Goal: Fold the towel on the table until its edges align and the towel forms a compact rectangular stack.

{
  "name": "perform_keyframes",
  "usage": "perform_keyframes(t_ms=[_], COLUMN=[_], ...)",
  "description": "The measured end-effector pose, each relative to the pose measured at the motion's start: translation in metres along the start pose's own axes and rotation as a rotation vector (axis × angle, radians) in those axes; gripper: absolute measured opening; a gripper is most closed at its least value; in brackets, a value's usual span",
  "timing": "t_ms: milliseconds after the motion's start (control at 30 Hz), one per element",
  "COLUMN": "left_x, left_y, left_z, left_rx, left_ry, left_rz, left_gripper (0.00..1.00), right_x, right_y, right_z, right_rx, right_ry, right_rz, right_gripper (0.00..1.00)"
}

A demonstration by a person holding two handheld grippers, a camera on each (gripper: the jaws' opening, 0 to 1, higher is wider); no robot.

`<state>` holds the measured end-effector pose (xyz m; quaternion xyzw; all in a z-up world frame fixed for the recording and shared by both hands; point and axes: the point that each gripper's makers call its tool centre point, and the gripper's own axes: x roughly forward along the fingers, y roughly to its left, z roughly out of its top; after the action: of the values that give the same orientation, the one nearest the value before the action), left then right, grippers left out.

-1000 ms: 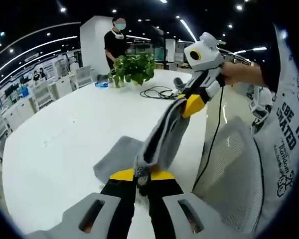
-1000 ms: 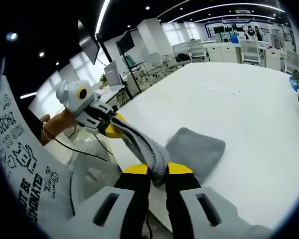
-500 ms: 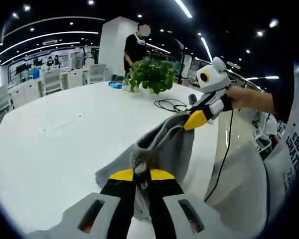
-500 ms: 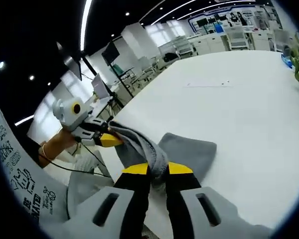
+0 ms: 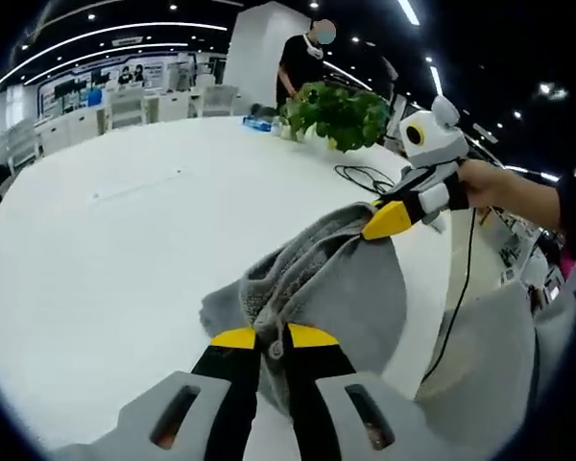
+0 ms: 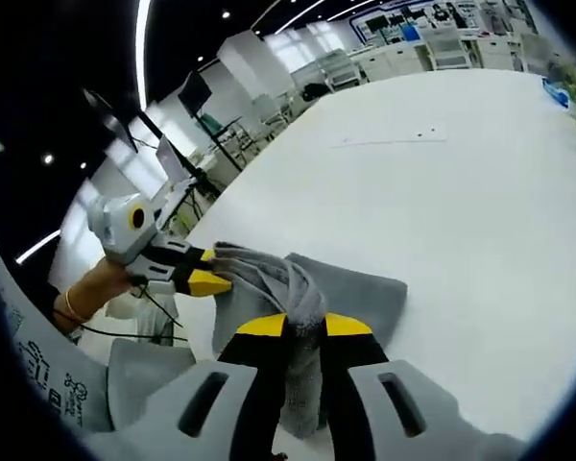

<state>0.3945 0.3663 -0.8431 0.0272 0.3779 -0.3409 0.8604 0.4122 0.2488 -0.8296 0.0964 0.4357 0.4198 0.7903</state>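
A grey towel (image 5: 341,288) lies partly on the white table (image 5: 106,250), its near edge lifted between the two grippers. My left gripper (image 5: 273,338) is shut on one corner of that edge. In the left gripper view the right gripper (image 5: 389,219), held by a hand, pinches the other corner. In the right gripper view my right gripper (image 6: 304,326) is shut on the towel (image 6: 350,288), which drapes down between the jaws. The left gripper (image 6: 206,281) enters from the left, shut on the towel's edge. The towel's far part rests flat on the table (image 6: 480,192).
A potted plant (image 5: 338,110) and a black cable (image 5: 370,178) sit at the table's far side, with a person (image 5: 302,62) standing behind. A grey chair back (image 5: 485,375) stands by the near table edge. Desks and chairs fill the room beyond.
Both grippers have carried the held edge lower and forward over the table. The towel, earlier stretched into a taut hanging band, now spreads out wider and rests more on the surface.
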Motion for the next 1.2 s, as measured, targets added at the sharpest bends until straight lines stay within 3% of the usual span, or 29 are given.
perform_keyframes(t_ms=[367, 400, 433, 533, 667, 800, 933, 1033, 1200], left_x=[0.028, 0.028, 0.030, 0.031, 0.035, 0.035, 0.040, 0.045, 0.050], left_y=[0.018, 0.019, 0.021, 0.025, 0.028, 0.031, 0.035, 0.032, 0.032], left_z=[-0.013, -0.014, -0.016, -0.020, -0.023, -0.023, -0.026, -0.030, -0.031], left_rx=[-0.007, -0.005, -0.002, -0.011, 0.004, -0.008, -0.030, -0.055, -0.041], left_ry=[0.053, 0.058, 0.063, 0.062, 0.052, 0.041, 0.045, 0.054, 0.052], left_rz=[0.045, 0.052, 0.058, 0.077, 0.075, 0.069, 0.067, 0.030, 0.016], left_gripper=[0.13, 0.14, 0.15, 0.17, 0.20, 0.22, 0.23, 0.20, 0.17], right_x=[0.018, 0.020, 0.020, 0.024, 0.025, 0.024, 0.028, 0.033, 0.039], right_y=[-0.027, -0.027, -0.029, -0.033, -0.039, -0.048, -0.052, -0.055, -0.061], right_z=[-0.012, -0.008, -0.007, -0.011, -0.006, -0.002, -0.008, -0.013, -0.021], right_rx=[0.079, -0.025, -0.053, -0.086, -0.086, -0.201, -0.191, -0.191, -0.198], right_ry=[0.002, -0.023, -0.028, 0.004, -0.012, -0.021, 0.010, 0.021, 0.040], right_rz=[-0.036, -0.028, -0.042, -0.066, -0.091, -0.131, -0.137, -0.142, -0.146], right_gripper=[0.12, 0.12, 0.13, 0.15, 0.19, 0.25, 0.21, 0.19, 0.18])
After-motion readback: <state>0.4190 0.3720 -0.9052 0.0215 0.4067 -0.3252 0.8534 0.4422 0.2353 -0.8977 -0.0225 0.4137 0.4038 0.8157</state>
